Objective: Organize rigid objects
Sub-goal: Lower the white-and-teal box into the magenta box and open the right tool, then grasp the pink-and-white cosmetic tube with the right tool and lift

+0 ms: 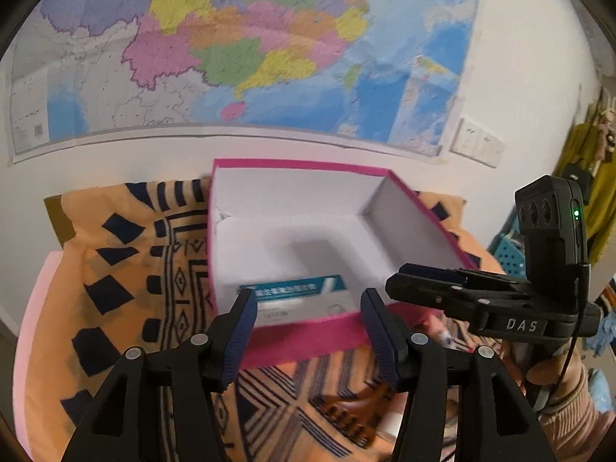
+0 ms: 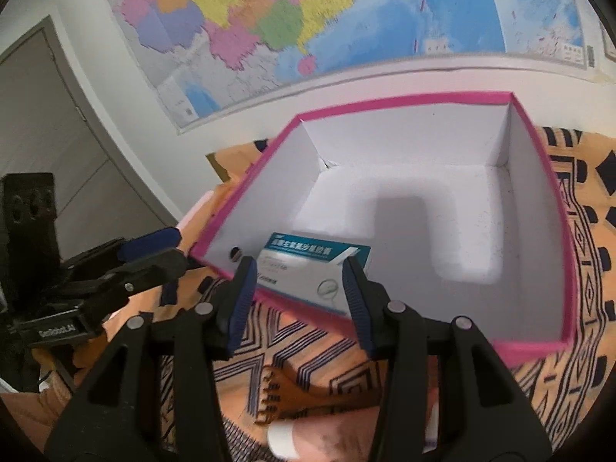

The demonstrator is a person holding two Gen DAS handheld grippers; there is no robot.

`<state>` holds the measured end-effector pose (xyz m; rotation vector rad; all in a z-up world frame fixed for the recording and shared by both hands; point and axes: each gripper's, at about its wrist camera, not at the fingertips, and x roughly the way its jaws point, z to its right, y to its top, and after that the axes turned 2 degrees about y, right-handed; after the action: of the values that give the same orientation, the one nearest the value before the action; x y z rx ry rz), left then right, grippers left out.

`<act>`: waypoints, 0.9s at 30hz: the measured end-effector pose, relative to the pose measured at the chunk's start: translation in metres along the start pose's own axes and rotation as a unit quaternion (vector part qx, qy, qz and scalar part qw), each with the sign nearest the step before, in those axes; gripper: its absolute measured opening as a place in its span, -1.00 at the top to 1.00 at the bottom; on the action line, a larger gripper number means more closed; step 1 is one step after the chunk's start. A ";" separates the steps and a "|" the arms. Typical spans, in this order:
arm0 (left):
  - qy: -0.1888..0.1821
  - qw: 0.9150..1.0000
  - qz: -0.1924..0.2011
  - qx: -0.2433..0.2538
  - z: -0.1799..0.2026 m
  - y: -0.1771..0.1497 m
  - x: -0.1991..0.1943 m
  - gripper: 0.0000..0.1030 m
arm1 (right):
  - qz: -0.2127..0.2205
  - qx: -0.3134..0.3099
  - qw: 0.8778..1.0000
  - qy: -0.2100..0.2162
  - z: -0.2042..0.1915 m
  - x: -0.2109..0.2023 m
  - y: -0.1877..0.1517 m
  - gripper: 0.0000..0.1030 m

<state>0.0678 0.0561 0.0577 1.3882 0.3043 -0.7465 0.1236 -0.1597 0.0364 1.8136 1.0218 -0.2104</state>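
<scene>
A pink box (image 1: 304, 337) with white inner walls stands open on an orange cloth (image 1: 127, 269) patterned with dark blue shapes. Inside it lies one thing only: a white and teal medicine carton (image 1: 296, 296), flat on the floor of the box against its near wall, toward the near left corner. The rest of the white floor is bare.

The left tongs (image 1: 308, 304) hang wide apart and hold nothing, their blue-padded tips just over the near wall of the box, either side of the carton. The right tongs (image 2: 298, 271) are likewise spread wide and hold nothing, poised over the same near wall with the carton (image 2: 315, 269) between their tips.

On the cloth in front of the box lies a brown comb (image 2: 308, 396), clearer in the right wrist view, which also shows a small dark hole in the left wall of the pink box (image 2: 531, 350), a grey door (image 2: 50, 123) at the left, and the left tongs (image 2: 154, 250) from the side. The left wrist view alone shows a wall socket (image 1: 477, 140) and hanging clothes (image 1: 589, 161). A coloured map (image 1: 238, 46) covers the wall in both.
</scene>
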 end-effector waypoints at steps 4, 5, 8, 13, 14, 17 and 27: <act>-0.019 1.000 0.001 0.020 0.018 -0.013 -0.009 -0.15 | 0.016 -0.006 1.000 0.008 -0.006 -0.026 -0.008 0.06; -0.021 0.999 -0.002 0.027 0.023 -0.018 -0.010 -0.15 | 0.020 -0.006 1.000 0.009 -0.006 -0.032 -0.011 0.06; -0.035 0.998 -0.017 0.049 0.039 -0.035 -0.010 -0.15 | 0.022 -0.006 1.000 0.016 -0.006 -0.050 -0.026 0.05; -0.063 0.994 -0.060 0.064 0.057 -0.066 0.001 -0.15 | -0.004 0.014 1.000 0.012 0.006 -0.069 -0.068 0.05; -0.063 0.993 -0.071 0.069 0.061 -0.072 0.005 -0.15 | -0.010 0.022 1.000 0.010 0.011 -0.072 -0.077 0.05; -0.076 0.990 -0.095 0.072 0.067 -0.087 0.011 -0.15 | -0.028 0.052 0.998 0.001 0.023 -0.080 -0.105 0.05; -0.097 0.982 -0.144 0.072 0.078 -0.119 0.016 -0.15 | -0.063 0.119 0.991 -0.017 0.043 -0.100 -0.165 0.05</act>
<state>-0.0132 -0.0236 -0.0291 1.4100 0.3052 -1.1539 -0.0453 -0.2266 -0.0406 1.9529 1.1264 -0.4555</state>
